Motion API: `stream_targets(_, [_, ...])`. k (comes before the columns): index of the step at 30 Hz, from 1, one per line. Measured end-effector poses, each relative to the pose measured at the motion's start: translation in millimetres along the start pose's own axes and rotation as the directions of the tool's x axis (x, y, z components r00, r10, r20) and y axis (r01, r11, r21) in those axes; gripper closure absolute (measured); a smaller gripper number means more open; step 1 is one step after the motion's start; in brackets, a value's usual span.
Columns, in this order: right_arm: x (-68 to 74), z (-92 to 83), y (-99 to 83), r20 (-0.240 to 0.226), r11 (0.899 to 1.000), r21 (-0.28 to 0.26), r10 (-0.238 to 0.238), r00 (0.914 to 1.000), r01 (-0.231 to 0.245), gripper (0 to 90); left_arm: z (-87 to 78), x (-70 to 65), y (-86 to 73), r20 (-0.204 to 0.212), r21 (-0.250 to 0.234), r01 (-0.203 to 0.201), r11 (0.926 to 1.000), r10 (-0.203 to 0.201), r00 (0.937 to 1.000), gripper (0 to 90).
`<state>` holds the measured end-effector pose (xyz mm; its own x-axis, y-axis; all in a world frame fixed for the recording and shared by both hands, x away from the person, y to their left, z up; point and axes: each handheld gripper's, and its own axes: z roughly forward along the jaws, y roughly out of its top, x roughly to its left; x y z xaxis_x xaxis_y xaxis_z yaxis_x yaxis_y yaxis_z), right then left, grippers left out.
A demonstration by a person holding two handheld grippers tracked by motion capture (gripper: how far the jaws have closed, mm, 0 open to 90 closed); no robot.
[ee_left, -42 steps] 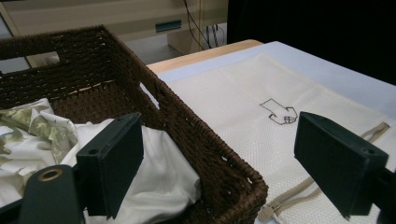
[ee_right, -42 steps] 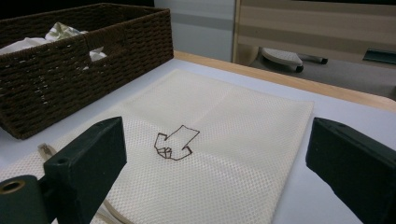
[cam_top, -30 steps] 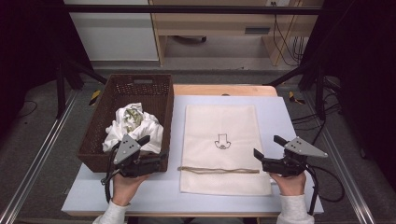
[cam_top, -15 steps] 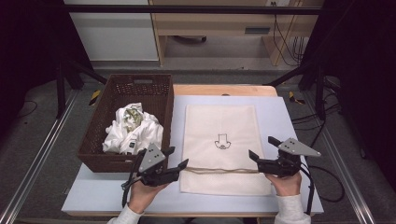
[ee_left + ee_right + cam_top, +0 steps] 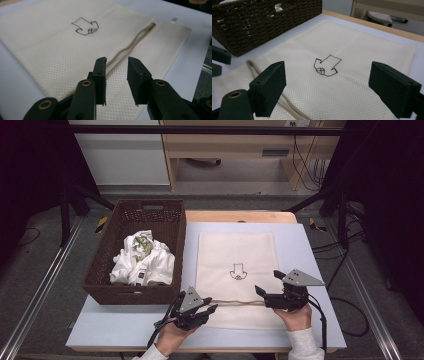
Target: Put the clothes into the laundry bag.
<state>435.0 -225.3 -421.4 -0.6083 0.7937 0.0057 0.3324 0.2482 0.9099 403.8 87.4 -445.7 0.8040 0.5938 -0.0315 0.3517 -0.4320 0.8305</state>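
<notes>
Cream mesh bag lies flat on the bench, its zip nearest me. Left tongs have swung over from the basket and have just been closing astride the zip's end, not yet pinching it. Right tongs hang spread over the bag. Opening it looks imminent; clothes wait in the basket.

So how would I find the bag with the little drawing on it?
Look at the pale blue table. Right of the brown wicker basket lies a flat cream mesh bag. Unlike the crumpled white clothes in the basket, it has a small brown arrow-like mark.
</notes>
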Motion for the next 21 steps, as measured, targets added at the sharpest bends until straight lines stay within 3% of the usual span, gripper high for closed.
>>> stream_targets(10, [10.4, 20.3, -8.2, -0.041, 0.997, 0.073, 0.009, 0.9991, -0.006, 23.6, 24.7, -6.9, -12.8, 0.035, 0.085, -0.012, 0.9963, 0.009, 0.9993, 85.0])
stream_targets(19, [24.3, 46.5, -18.8, -0.087, 0.984, 0.176, -0.018, 0.9960, 0.034, 38.0, 37.1, -11.2, -19.6, 0.050, 0.123, -0.030, 0.9920, 0.024, 0.9985, 89.1])
stream_targets(21, [26.8, 52.6, -22.3, -0.088, 0.977, 0.209, -0.031, 0.9957, 0.048, 41.3, 38.6, -12.1, -21.0, 0.048, 0.124, -0.030, 0.9918, 0.025, 0.9986, 89.1])
